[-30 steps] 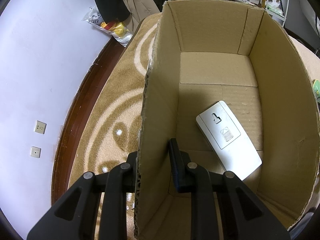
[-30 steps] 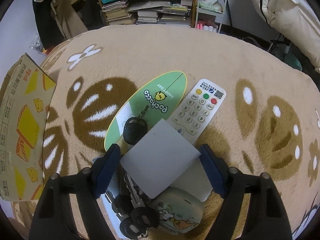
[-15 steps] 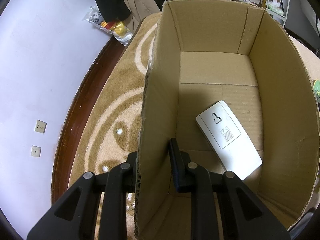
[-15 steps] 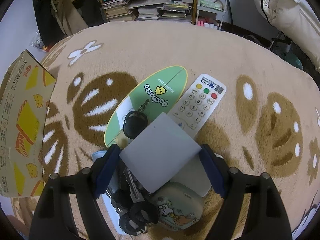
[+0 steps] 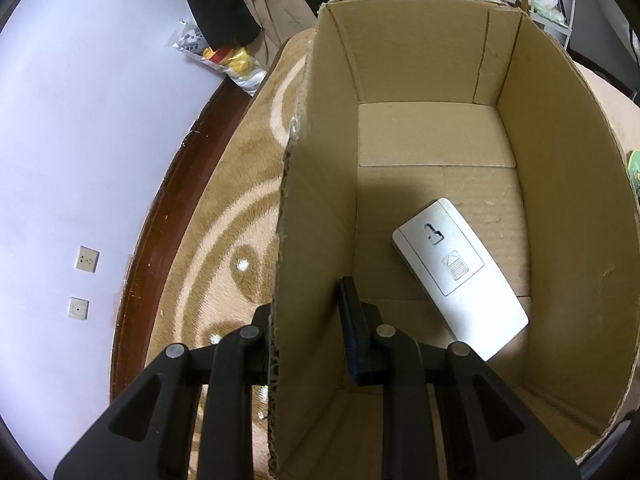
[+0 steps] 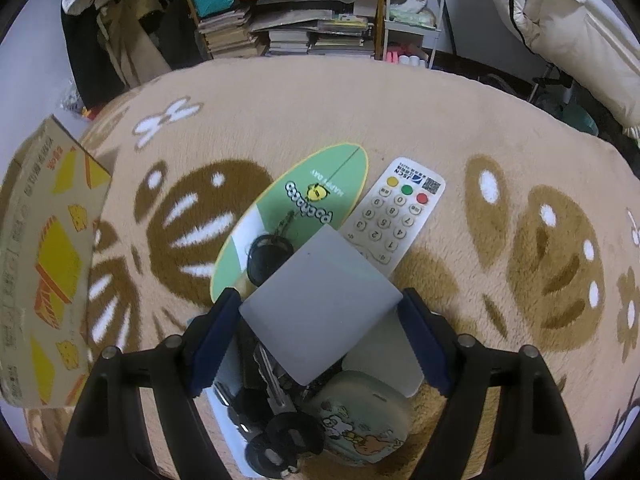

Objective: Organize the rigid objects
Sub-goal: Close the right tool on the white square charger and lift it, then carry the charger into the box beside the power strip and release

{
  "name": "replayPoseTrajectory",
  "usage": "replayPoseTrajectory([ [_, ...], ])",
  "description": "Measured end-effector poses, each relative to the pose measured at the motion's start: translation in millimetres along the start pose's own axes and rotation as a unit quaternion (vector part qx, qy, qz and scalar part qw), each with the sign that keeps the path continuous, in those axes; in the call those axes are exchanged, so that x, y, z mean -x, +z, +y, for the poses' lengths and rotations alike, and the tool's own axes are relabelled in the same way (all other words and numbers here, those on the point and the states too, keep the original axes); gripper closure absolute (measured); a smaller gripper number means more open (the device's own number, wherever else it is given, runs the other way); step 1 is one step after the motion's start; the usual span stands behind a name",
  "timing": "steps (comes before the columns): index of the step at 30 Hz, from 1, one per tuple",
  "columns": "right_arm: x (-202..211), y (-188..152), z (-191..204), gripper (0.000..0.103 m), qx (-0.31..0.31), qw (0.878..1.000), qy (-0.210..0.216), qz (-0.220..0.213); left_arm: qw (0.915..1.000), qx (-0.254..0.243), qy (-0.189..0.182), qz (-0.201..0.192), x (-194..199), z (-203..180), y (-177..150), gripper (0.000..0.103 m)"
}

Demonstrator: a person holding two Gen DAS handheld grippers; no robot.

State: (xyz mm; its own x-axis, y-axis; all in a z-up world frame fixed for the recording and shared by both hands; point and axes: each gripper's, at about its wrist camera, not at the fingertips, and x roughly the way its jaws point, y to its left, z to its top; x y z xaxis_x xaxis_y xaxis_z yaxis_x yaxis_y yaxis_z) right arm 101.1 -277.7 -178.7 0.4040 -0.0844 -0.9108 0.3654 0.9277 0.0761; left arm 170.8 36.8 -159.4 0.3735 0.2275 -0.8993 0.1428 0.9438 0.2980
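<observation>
The left gripper point(image 5: 308, 320) is clamped on the left wall of the cardboard box point(image 5: 316, 216): one finger sits outside the wall over the rug point(image 5: 224, 216), the other presses the wall from inside. The box stands open-topped on the rug, and inside it a flat white remote point(image 5: 460, 276) lies face down on the box floor, toward the right wall and nearer the camera end, with its battery cover showing. Beyond the box's left wall the rug meets a dark wooden skirting and a pale wall with two sockets point(image 5: 82, 282).

The right gripper point(image 6: 320, 312) holds a flat grey square card point(image 6: 320, 304) between its blue-padded fingers, the pads pressed against two opposite corners of the card, which sits above the pile of things on the rug. Seen from the right wrist, the box point(image 6: 44, 264) is well to the left of the card, its printed yellow and orange side showing. Just beyond the card lies a green oval pad point(image 6: 304, 208) with a cartoon print, and a black car key point(image 6: 266, 256) rests on that pad, partly hidden by the card. To the right of the pad, touching its edge, is a white remote with coloured buttons point(image 6: 394, 216). Below the card lie a bunch of keys point(image 6: 276, 432) and a rounded pale green case with cartoon figures point(image 6: 360, 424), side by side. Shelves of stacked books point(image 6: 304, 28) stand beyond the far edge of the rug.
</observation>
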Motion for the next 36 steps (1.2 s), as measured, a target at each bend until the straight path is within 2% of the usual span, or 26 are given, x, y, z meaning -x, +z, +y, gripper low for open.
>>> replayPoseTrajectory([
  [7, 11, 5, 6, 0.018, -0.014, 1.000, 0.021, -0.018, 1.0000, 0.001, -0.001, 0.001, 0, 1, 1, 0.082],
  [12, 33, 15, 26, 0.018, 0.009, 0.998, 0.039, -0.053, 1.0000, 0.000, -0.001, 0.001, 0, 2, 2, 0.082],
  [14, 44, 20, 36, 0.018, 0.007, 0.995, 0.072, -0.066, 1.0000, 0.000, -0.002, 0.001, -1, 2, 2, 0.082],
  [20, 74, 28, 80, 0.018, 0.049, 0.987, 0.110, -0.106, 1.0000, -0.001, 0.000, 0.000, 0, 4, 2, 0.082],
  [26, 92, 27, 128, 0.018, 0.080, 0.976, 0.158, -0.124, 1.0000, 0.003, -0.005, 0.001, 0, 3, 1, 0.082],
  [32, 110, 17, 166, 0.018, 0.122, 0.964, 0.188, -0.144, 1.0000, 0.003, -0.006, 0.001, 0, 3, 1, 0.082],
  [36, 110, 11, 181, 0.018, 0.135, 0.960, 0.201, -0.142, 0.9999, 0.008, -0.012, 0.002, 0, 5, 2, 0.082],
])
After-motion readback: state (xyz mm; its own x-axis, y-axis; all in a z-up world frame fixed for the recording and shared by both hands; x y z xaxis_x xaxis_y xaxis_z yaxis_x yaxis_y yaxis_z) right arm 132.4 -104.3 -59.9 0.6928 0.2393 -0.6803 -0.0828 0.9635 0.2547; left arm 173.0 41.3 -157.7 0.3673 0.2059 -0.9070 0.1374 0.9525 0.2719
